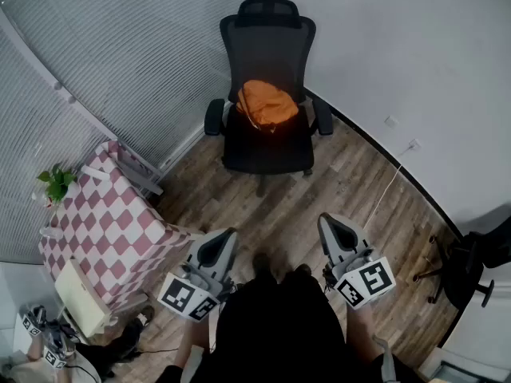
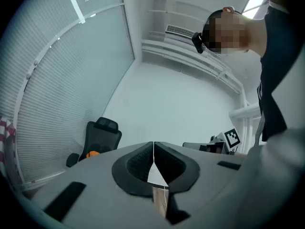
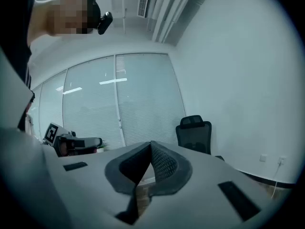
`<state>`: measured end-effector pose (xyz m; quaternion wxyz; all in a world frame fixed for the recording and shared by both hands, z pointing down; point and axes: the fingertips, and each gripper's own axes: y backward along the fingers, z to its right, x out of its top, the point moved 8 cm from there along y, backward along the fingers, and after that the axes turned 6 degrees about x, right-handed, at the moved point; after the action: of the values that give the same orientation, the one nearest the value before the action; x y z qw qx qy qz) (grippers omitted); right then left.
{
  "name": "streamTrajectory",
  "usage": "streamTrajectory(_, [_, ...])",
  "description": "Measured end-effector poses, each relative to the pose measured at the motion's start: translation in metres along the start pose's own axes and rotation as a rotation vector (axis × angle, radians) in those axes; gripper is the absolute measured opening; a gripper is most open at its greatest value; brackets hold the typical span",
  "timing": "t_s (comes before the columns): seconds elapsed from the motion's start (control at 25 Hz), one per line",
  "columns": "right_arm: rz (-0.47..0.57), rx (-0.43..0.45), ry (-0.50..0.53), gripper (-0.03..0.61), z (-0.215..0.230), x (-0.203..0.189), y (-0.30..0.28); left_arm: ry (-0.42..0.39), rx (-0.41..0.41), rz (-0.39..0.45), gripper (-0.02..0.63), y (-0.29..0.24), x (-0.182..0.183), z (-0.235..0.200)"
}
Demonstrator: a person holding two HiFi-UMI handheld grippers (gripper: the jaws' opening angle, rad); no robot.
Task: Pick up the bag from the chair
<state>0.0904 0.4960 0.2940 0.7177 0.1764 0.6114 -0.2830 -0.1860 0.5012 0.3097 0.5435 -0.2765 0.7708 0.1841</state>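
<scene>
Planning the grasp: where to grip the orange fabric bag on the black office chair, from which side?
Probably pinch the upper folds of the orange fabric bag from the front: backrest and armrests of the black office chair block other sides.

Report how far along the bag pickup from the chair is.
Done: nothing; the orange bag lies on the seat of the black office chair. In hand: the left gripper and right gripper are held near the person's body, short of the chair, both shut and empty. Left: approach, open, grasp the bag, lift it.
</scene>
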Motion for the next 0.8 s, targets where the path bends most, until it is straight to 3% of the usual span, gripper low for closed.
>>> streamTrajectory(0.24, [0.018,0.004,-0.054,0.018,0.005,-0.002,0.001,0.023,-0.018,-0.008,0.034,-0.009,-0.006,-0.002])
streamTrajectory(0.64, [-0.034,-0.082,-0.04,0.018,0.016,-0.01,0.013,0.043,-0.054,-0.061,0.034,-0.034,-0.015,-0.005])
streamTrajectory(0.8, [-0.043,-0.093,-0.06,0.018,0.035,-0.013,0.009,0.043,-0.07,-0.046,0.032,-0.051,-0.015,-0.003])
